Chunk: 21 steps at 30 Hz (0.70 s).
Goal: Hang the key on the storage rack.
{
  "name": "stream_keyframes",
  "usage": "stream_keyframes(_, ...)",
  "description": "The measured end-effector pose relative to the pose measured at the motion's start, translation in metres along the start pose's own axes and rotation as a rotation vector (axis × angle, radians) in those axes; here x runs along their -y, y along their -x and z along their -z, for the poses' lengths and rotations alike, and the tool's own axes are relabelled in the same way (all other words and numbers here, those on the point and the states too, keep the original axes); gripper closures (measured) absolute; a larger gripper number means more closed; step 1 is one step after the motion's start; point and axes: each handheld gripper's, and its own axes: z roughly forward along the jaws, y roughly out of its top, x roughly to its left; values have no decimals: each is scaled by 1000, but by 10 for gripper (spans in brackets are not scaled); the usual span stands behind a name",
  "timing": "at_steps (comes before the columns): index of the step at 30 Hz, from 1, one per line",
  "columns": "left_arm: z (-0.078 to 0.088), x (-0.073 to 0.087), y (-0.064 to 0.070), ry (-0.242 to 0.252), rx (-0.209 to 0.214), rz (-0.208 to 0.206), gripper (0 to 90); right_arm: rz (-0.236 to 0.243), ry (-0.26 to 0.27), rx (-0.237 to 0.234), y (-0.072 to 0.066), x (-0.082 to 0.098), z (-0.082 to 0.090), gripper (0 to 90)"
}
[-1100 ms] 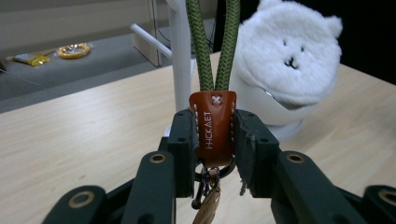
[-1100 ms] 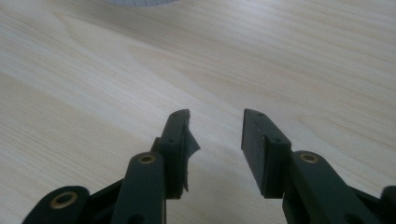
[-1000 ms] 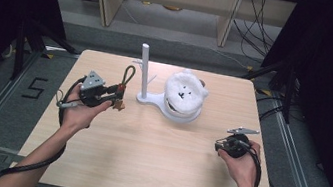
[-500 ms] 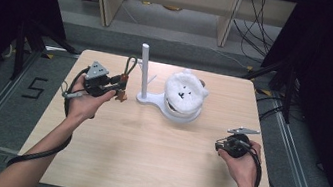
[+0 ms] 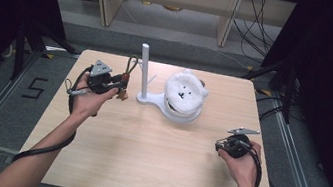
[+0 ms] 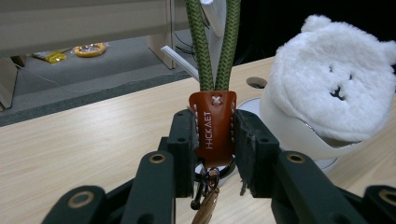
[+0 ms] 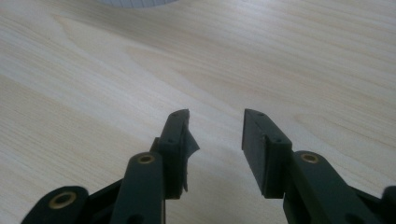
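A keychain with a green cord loop (image 6: 215,42) and a brown leather tab (image 6: 213,126) stands upright in my left gripper (image 6: 213,140), which is shut on the tab. A metal clip hangs below the pads. In the high view the left gripper (image 5: 122,85) is held just left of a white stand's post (image 5: 143,69), with the cord loop (image 5: 131,65) rising beside it. A white plush bear face (image 5: 184,95) sits on the stand's base. My right gripper (image 5: 220,143) rests low at the table's right, jaws open over bare wood (image 7: 216,126).
The wooden table (image 5: 143,161) ends at dark floor on all sides. Shelf legs and cables lie beyond the far edge. The stand's base (image 5: 150,100) and the plush (image 6: 334,84) occupy the middle back. A round hole in the base shows behind the plush.
The left hand has carried the keychain to the right, closer to the white post. The right hand has stayed where it was.
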Motion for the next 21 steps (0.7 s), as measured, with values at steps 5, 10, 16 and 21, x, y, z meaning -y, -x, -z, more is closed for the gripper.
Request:
stream_keyframes(5, -3, 1, 0, -7, 2, 10, 684, 2, 2, -5, 0, 0, 0, 622)
stream_keyframes(10, -8, 3, 1, -24, 4, 12, 683, -2, 4, 1, 0, 0, 0, 620)
stream_keyframes(16, -14, 7, 0, -38, 3, 18, 682, -2, 4, 4, 0, 1, 1, 620)
stream_keyframes(21, -16, 8, 1, -42, 2, 17, 681, -4, 4, 4, 0, 1, 1, 620)
